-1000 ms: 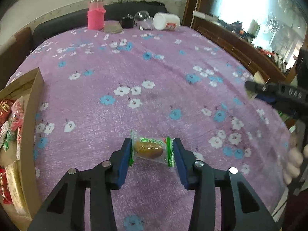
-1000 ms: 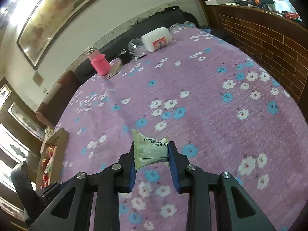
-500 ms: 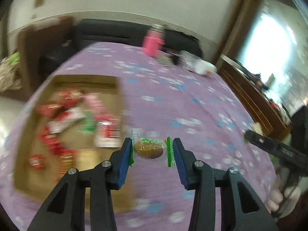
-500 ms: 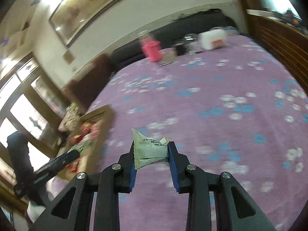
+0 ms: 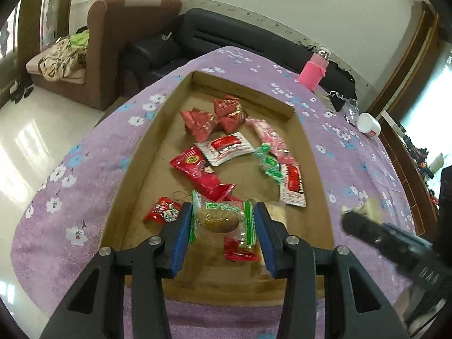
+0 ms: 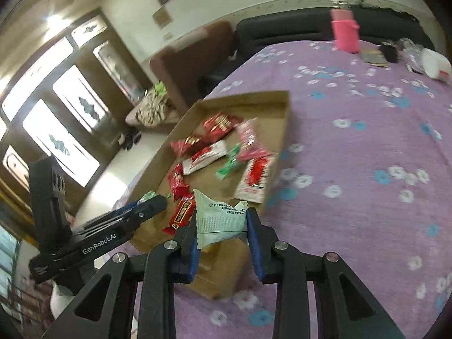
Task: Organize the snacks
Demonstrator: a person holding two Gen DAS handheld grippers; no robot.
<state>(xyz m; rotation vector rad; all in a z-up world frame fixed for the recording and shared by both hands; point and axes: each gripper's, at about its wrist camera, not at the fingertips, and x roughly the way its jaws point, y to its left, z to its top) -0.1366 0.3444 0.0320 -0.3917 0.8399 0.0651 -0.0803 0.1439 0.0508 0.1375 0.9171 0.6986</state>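
White letters on the side of the black plastic left gripper [image 6: 135,212] spell "GenRobot.AI". The pale green crinkly snack packet [image 6: 221,219], pinched between the blue pads of the black right gripper [image 6: 221,234], has small dark print that starts "UK PULADA"; the rest is too tiny to read. The red and white snack packets [image 5: 227,147] in the flat brown cardboard box [image 5: 317,169] have marks on them, but they are too blurry to read.

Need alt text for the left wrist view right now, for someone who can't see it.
The left hand-held gripper holds a clear, green-edged wrapped pastry above the near end of a shallow cardboard tray of mostly red snack packets on a purple floral tablecloth. The right hand-held gripper enters at lower right.
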